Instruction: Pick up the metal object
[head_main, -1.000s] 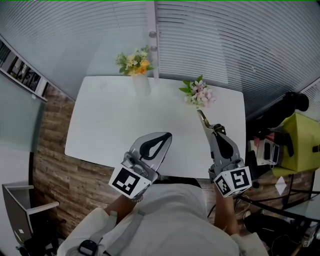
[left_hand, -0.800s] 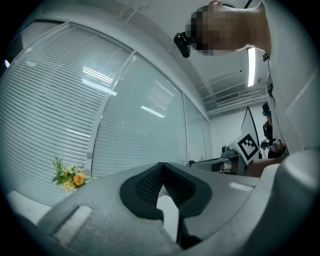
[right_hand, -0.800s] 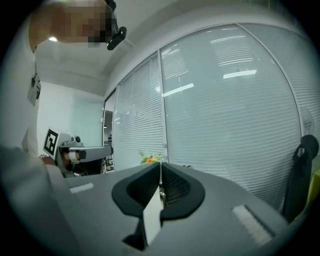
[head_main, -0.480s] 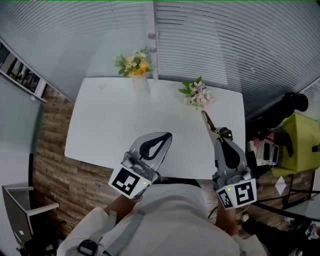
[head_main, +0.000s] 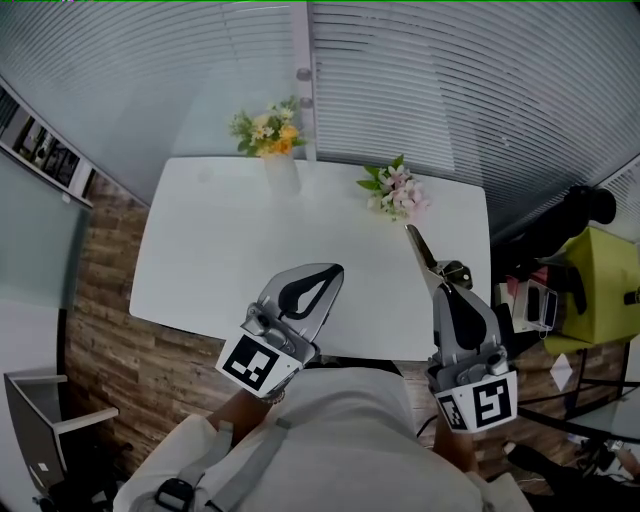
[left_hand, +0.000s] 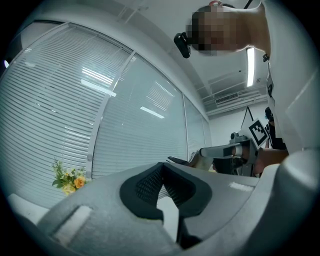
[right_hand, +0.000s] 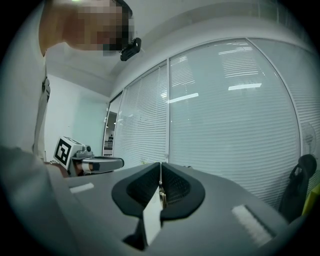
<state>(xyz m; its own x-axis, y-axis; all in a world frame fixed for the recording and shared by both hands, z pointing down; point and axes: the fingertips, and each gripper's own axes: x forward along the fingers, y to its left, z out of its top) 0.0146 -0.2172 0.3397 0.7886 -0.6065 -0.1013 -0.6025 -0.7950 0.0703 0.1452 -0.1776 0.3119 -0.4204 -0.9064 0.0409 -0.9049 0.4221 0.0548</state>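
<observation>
Right gripper (head_main: 443, 277), lower right of head view, pinches the metal object (head_main: 419, 246), whose blade pokes out toward the pink flowers (head_main: 398, 190) over the counter (head_main: 220, 240). Left gripper (head_main: 333, 271) is pressed together and empty. To lift well: firm pinch, level wrist, stay clear of the flowers.

The metal object (head_main: 419, 247), a thin, flat, pale strip, sticks out level from the right gripper's (head_main: 438, 275) closed jaws, above the white table (head_main: 220, 240) near its right edge.
</observation>
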